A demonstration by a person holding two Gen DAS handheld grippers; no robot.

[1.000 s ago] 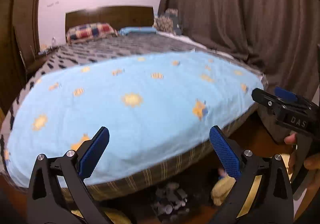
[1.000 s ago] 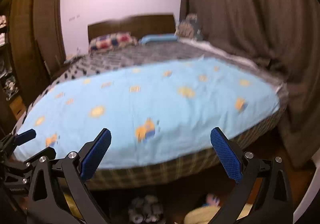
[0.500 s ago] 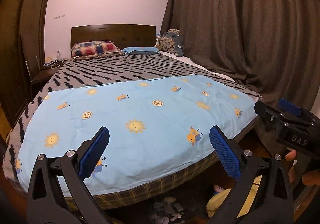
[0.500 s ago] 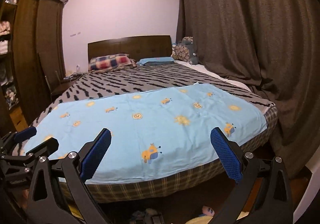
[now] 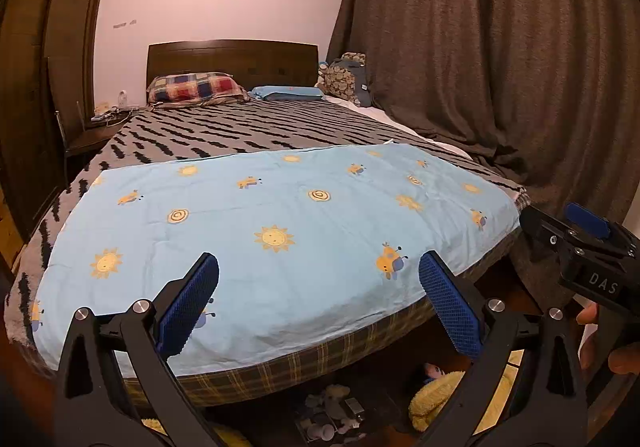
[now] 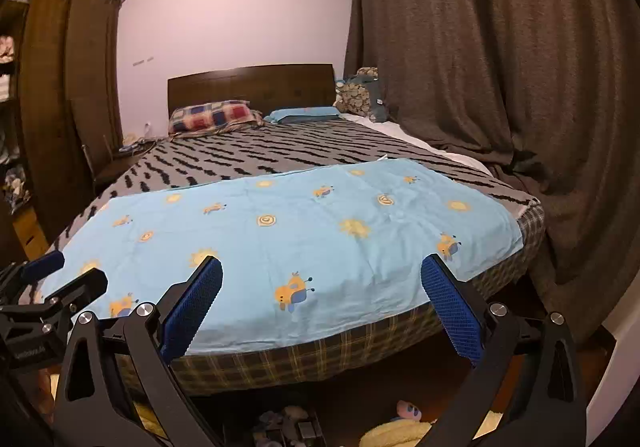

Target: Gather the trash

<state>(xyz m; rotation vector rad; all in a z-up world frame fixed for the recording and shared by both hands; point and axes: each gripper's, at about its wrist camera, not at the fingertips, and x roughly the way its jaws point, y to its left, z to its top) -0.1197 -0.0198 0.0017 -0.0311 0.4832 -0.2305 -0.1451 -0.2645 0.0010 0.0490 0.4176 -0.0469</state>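
Before the foot of the bed (image 5: 260,371), both grippers are hovering with nothing held: the left gripper (image 5: 318,301) and the right gripper (image 6: 322,303) are each keeping their fingers spread wide. I judge the searching step is going on, since no clear trash is showing on the blue sheet (image 5: 280,247). Under the bed, small grey clutter (image 5: 332,415) is lying, dark and half cut off; next the grippers probably need lowering there.

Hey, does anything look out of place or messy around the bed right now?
Yes. On the floor under the bed's foot lie small grey clutter and a yellow plush. The blue sheet lies flat.
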